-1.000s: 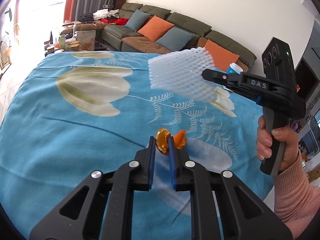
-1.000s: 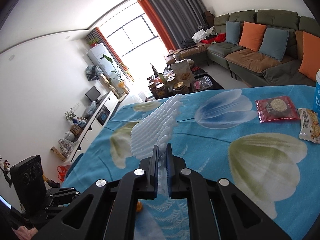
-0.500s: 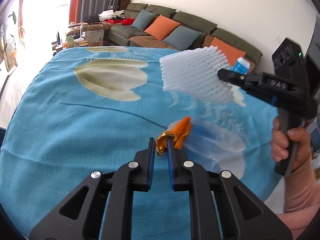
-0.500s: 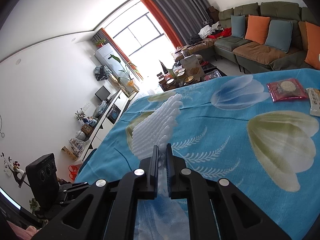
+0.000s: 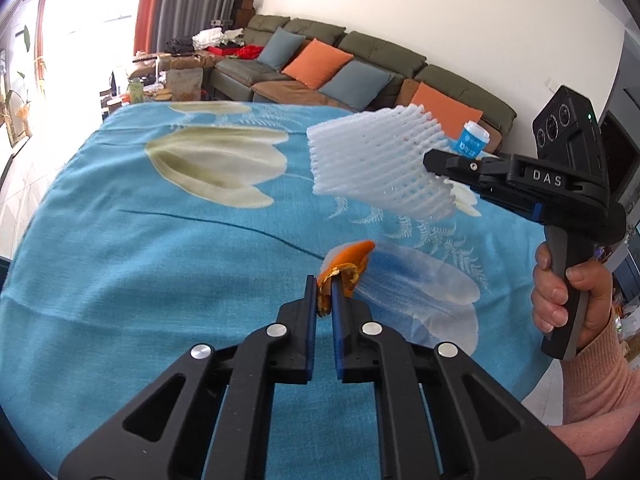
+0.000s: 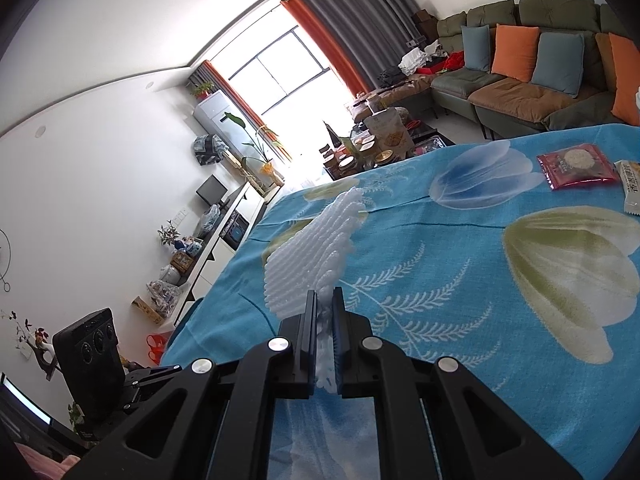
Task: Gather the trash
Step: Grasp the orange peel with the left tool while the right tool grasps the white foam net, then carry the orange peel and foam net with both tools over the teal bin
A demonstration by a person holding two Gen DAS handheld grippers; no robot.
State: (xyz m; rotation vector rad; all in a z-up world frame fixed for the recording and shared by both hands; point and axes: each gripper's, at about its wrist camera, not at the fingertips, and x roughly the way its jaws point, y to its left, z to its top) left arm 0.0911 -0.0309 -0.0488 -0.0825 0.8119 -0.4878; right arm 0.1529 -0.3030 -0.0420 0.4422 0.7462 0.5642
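Observation:
A curled piece of orange peel [image 5: 348, 268] sits pinched between the blue pads of my left gripper [image 5: 323, 284], whose jaws are closing on it just over the blue flowered tablecloth [image 5: 160, 260]. Up and to the right, my right gripper [image 5: 430, 160] holds a white foam fruit net [image 5: 380, 168] in the air, with a hand [image 5: 560, 292] around its handle. In the right wrist view the right gripper [image 6: 324, 296] is shut on the net [image 6: 312, 256], which fans out ahead of the fingers.
A red snack packet [image 6: 576, 166] and a white wrapper [image 6: 632, 186] lie at the cloth's far right. A blue-and-white bottle [image 5: 472, 142] stands behind the net. A sofa [image 5: 360, 60] with cushions runs along the wall beyond the table.
The left fingers have closed on the orange peel and raised it slightly off the cloth. The right gripper with the foam net has drifted a little to the right in the left wrist view.

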